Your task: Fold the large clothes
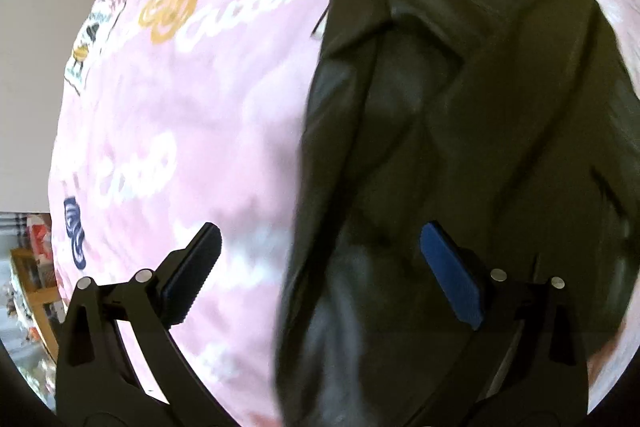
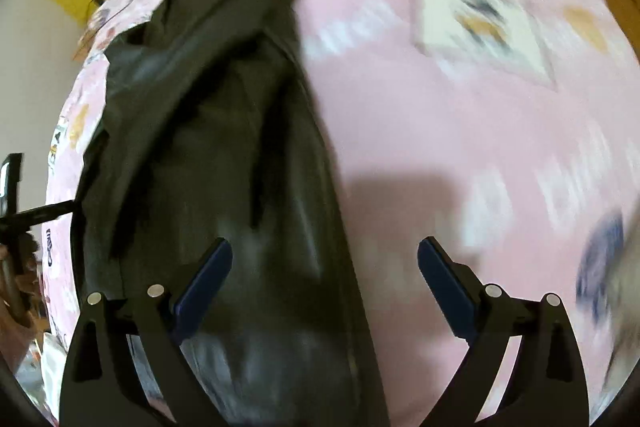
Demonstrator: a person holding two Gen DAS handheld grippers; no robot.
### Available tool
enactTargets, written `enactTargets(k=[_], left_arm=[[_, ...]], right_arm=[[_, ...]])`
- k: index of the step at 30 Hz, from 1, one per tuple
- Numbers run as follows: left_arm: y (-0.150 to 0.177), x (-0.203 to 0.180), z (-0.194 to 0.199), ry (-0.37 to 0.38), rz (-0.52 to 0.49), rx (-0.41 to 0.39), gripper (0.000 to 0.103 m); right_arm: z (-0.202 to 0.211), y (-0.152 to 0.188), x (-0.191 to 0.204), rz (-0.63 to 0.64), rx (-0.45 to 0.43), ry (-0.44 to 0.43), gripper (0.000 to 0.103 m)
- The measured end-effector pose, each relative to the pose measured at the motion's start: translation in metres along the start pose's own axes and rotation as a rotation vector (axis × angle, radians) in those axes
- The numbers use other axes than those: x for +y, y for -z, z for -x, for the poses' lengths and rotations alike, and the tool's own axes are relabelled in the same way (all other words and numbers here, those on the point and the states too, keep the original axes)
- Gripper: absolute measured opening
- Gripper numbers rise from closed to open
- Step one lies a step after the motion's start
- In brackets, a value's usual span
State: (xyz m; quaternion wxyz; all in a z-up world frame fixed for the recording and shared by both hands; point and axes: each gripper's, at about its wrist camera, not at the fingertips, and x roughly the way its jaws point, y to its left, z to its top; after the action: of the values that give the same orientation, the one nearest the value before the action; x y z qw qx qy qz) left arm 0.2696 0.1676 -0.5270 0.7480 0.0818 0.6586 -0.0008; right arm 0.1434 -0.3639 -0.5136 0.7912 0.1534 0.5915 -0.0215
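Dark, leather-like jacket (image 1: 460, 99) lies spread on a pink printed bedcover (image 1: 192, 99), its length running away from both cameras. Left gripper (image 1: 320, 267) hangs above the jacket's left edge, jaws wide with nothing between them. Right gripper (image 2: 324, 275) is over the jacket's (image 2: 224, 131) right edge, also spread wide and empty, above the bedcover (image 2: 460, 131).

Jacket (image 1: 460, 107): upper end cut by frame top, lower end hidden behind gripper mounts; surface smeared in right view.
Bedspread (image 2: 460, 107): print blurred, lettering unreadable; edges cut off.
Clutter (image 1: 32, 267) at left margin: too small to identify.
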Motion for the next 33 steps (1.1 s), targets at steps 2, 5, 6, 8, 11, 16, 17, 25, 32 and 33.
enactTargets(k=[2, 5, 6, 8, 11, 16, 17, 25, 32, 33], left_arm=[[0.022, 0.016, 0.004, 0.022, -0.033, 0.014, 0.098], [0.057, 0.037, 0.001, 0.099, -0.092, 0.054, 0.098], [0.070, 0.044, -0.002, 0.125, -0.106, 0.064, 0.098], [0.093, 0.053, -0.010, 0.174, -0.119, 0.089, 0.098], [0.127, 0.063, -0.027, 0.226, -0.108, 0.124, 0.098], [0.158, 0.059, -0.053, 0.352, -0.055, 0.174, 0.098], [0.160, 0.057, -0.054, 0.359, -0.047, 0.171, 0.098], [0.175, 0.043, -0.074, 0.451, 0.036, 0.230, 0.098], [0.198, 0.028, -0.071, 0.469, 0.110, 0.252, 0.098], [0.203, 0.031, -0.070, 0.484, 0.129, 0.253, 0.098]], right_arm=[[0.007, 0.028, -0.011, -0.023, -0.026, 0.035, 0.091], [0.012, 0.057, -0.020, -0.052, -0.083, 0.058, 0.091], [0.011, 0.068, -0.024, -0.063, -0.087, 0.057, 0.091], [0.005, 0.087, -0.031, -0.076, -0.080, 0.040, 0.091], [-0.004, 0.099, -0.031, -0.066, -0.079, 0.010, 0.091], [-0.016, 0.116, -0.024, -0.037, -0.057, -0.062, 0.091], [-0.018, 0.117, -0.021, -0.032, -0.053, -0.075, 0.091], [-0.032, 0.133, -0.020, -0.007, 0.020, -0.118, 0.091], [-0.043, 0.126, -0.031, -0.045, 0.069, -0.185, 0.095], [-0.043, 0.125, -0.033, -0.065, 0.073, -0.211, 0.096]])
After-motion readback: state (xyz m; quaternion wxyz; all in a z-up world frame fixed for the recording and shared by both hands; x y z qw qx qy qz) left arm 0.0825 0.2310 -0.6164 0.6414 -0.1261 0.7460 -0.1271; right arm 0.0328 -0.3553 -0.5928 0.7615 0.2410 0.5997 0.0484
